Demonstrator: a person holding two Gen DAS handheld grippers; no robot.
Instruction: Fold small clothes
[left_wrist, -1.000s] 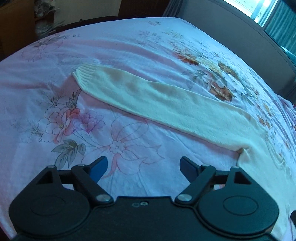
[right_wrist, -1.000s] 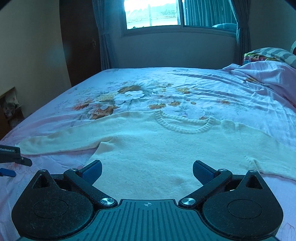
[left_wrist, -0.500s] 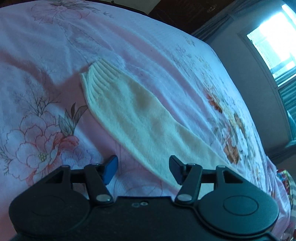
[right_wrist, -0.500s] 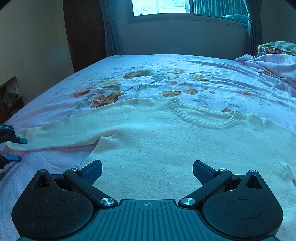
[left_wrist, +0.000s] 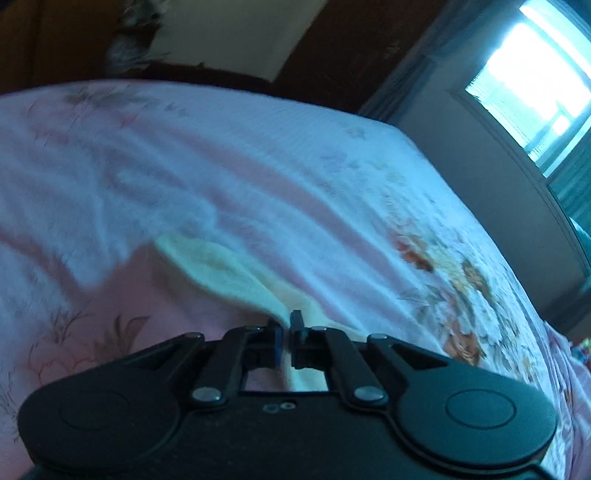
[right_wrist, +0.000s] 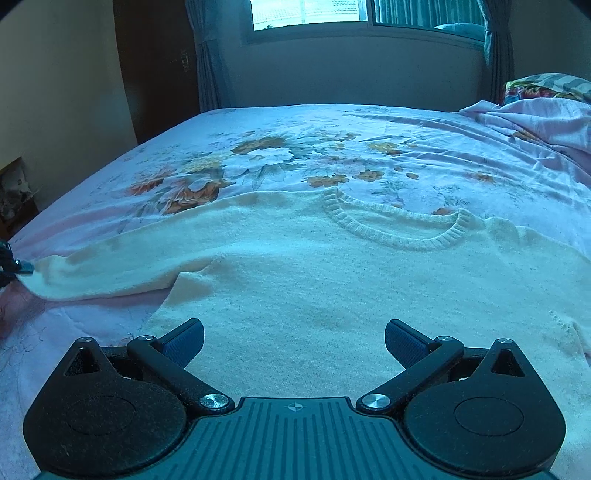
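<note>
- Left gripper (left_wrist: 285, 334): jaws pressed together, pinching the sleeve (left_wrist: 229, 275) near the left edge of the bed (left_wrist: 258, 177).
- Right gripper (right_wrist: 294, 341): jaws spread wide, nothing between them, low over the sweater (right_wrist: 332, 280).
- Sweater flat across the near half of the bed, neck toward the far edge.
- Could slip out: thin pinch on soft knit, so a fast pull may drop the sleeve.
- Could catch the sheet too and drag it along.
- Could bunch up the sweater if nothing holds it down.
- No boxes or baskets in view.
</note>
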